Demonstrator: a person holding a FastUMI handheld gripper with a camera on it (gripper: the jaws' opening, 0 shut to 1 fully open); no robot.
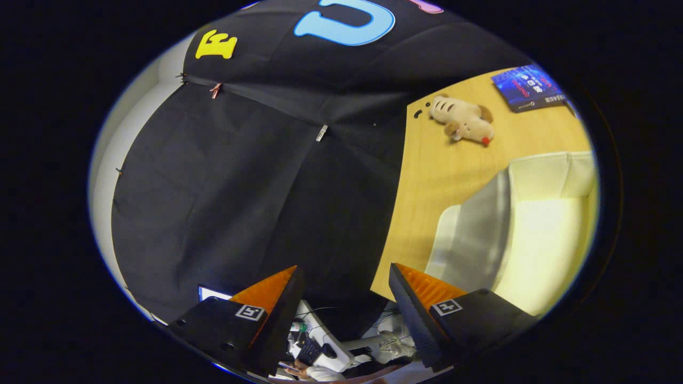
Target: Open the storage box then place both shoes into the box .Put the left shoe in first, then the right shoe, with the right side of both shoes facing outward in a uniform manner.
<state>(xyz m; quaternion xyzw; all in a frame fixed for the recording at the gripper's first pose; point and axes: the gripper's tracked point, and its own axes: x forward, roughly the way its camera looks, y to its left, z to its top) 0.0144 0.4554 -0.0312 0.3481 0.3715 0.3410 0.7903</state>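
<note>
The tool [346, 314] gapes wide, gripping nothing. At its two o'clock, just beyond the right finger, a translucent white storage box [533, 224] lies on the wooden counter [427, 176]; a plush toy [463, 120] sits beyond, bare wood between them.

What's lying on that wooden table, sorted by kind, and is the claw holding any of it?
Plush toy animal: 1
White storage box: 1
Blue printed card: 1
Total: 3

All sit on the wooden table. The claw is open and holds nothing; the box lies just beyond one finger, the toy and card farther off.
</note>
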